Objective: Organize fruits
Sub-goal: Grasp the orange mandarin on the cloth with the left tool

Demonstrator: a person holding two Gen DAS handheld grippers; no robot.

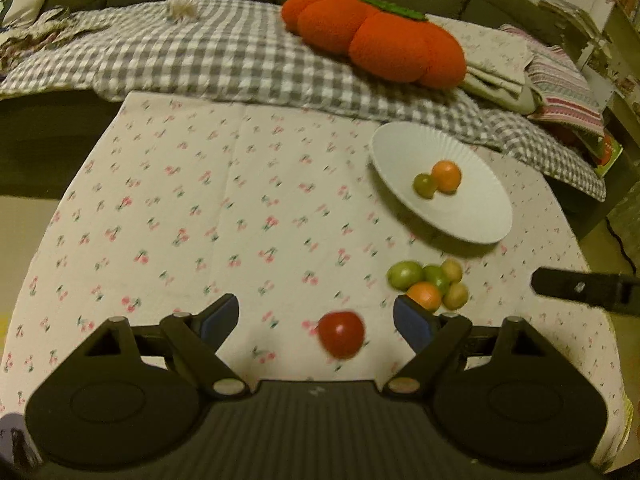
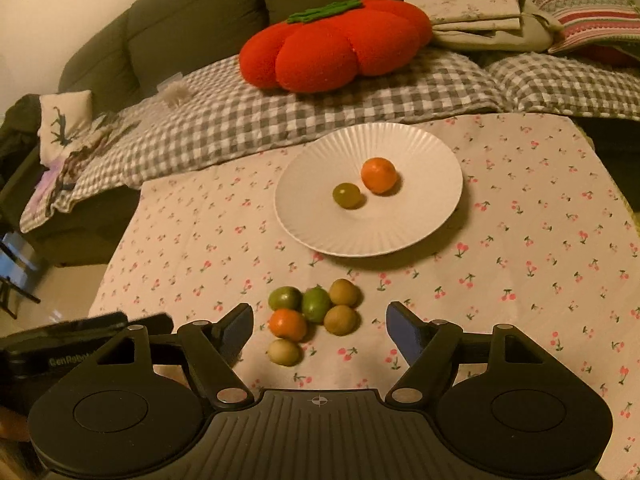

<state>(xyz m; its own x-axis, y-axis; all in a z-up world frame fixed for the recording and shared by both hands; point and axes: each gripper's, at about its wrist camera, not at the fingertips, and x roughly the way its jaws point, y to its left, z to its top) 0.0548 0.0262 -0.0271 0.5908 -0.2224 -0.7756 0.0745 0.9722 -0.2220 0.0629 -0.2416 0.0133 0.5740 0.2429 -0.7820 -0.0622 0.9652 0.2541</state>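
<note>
My left gripper (image 1: 316, 312) is open above the cherry-print tablecloth. A red round fruit (image 1: 341, 334), blurred, lies on the cloth between its fingers, and neither pad touches it. To its right sits a cluster of several small fruits (image 1: 428, 284). My right gripper (image 2: 320, 320) is open over that same cluster: two green fruits (image 2: 285, 297), two brown ones (image 2: 340, 319), an orange one (image 2: 288, 323) and a pale one (image 2: 284, 352). None of these is gripped. Beyond them, a white ribbed plate (image 2: 320, 160) holds an orange fruit (image 2: 379, 175) and a small green fruit (image 2: 348, 195).
The table ends just beyond the plate, where a grey checked blanket (image 2: 240, 112) covers a sofa. A big red tomato-shaped cushion (image 2: 336, 48) and folded cloths (image 2: 472, 4) lie on it. The left gripper's body (image 2: 60, 344) shows at the right wrist view's left edge.
</note>
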